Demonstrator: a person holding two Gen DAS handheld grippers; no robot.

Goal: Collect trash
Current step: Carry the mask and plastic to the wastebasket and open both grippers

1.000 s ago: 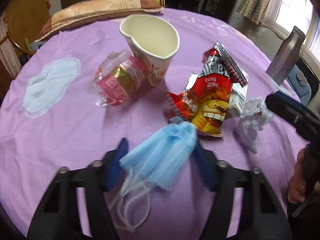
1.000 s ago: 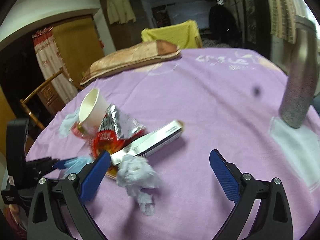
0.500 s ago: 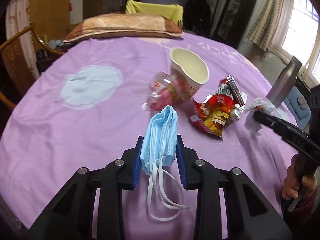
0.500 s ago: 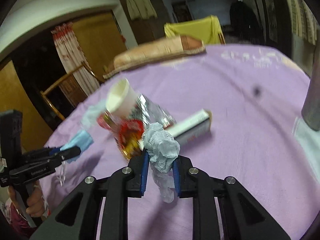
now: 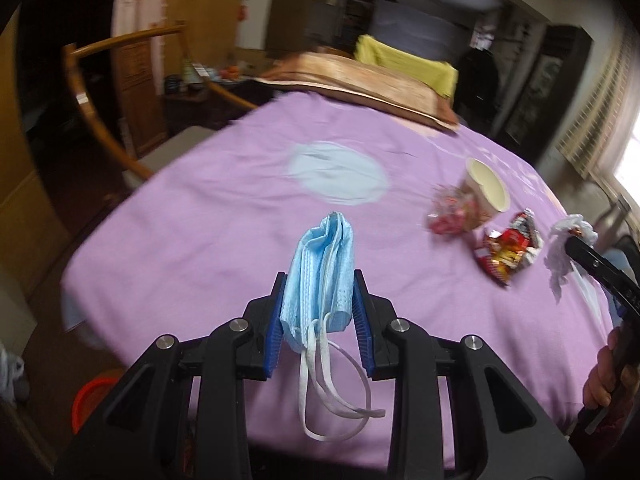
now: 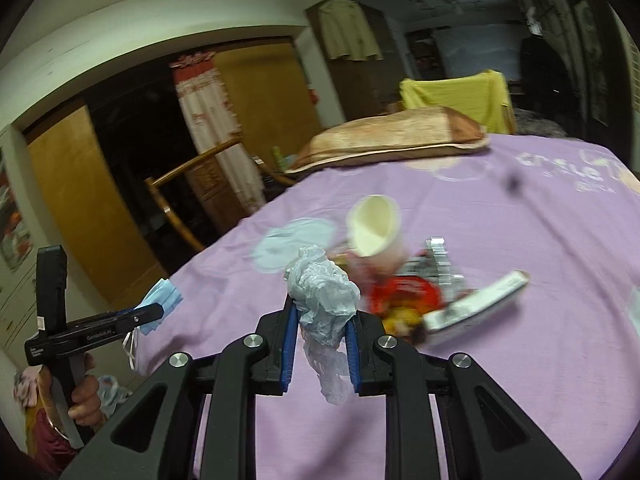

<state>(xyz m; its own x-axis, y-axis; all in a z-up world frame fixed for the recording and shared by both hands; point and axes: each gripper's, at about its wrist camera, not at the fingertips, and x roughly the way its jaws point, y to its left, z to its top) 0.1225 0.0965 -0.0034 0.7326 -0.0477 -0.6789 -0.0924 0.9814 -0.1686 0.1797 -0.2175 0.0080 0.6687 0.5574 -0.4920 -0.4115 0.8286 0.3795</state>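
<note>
Left gripper (image 5: 319, 296) clenched on the blue mask (image 5: 320, 264), loops dangling clear of the table (image 5: 200, 240). Right gripper (image 6: 320, 320) clamps the crumpled tissue (image 6: 322, 292). Both lifted, likely bound for a bin. Cup (image 6: 374, 228), snack bag (image 6: 404, 292) and box (image 6: 476, 308) remain on the cloth.

Right wrist view: crumpled plastic wrap clamped in my right gripper (image 6: 320, 324).
My blue pads press the crumpled plastic wrap (image 6: 322, 294) above the purple tablecloth (image 6: 520, 240). At far left, my left gripper (image 6: 154, 314) grips a blue face mask (image 6: 162, 294). A paper cup (image 6: 376, 228) lies beyond.
</note>
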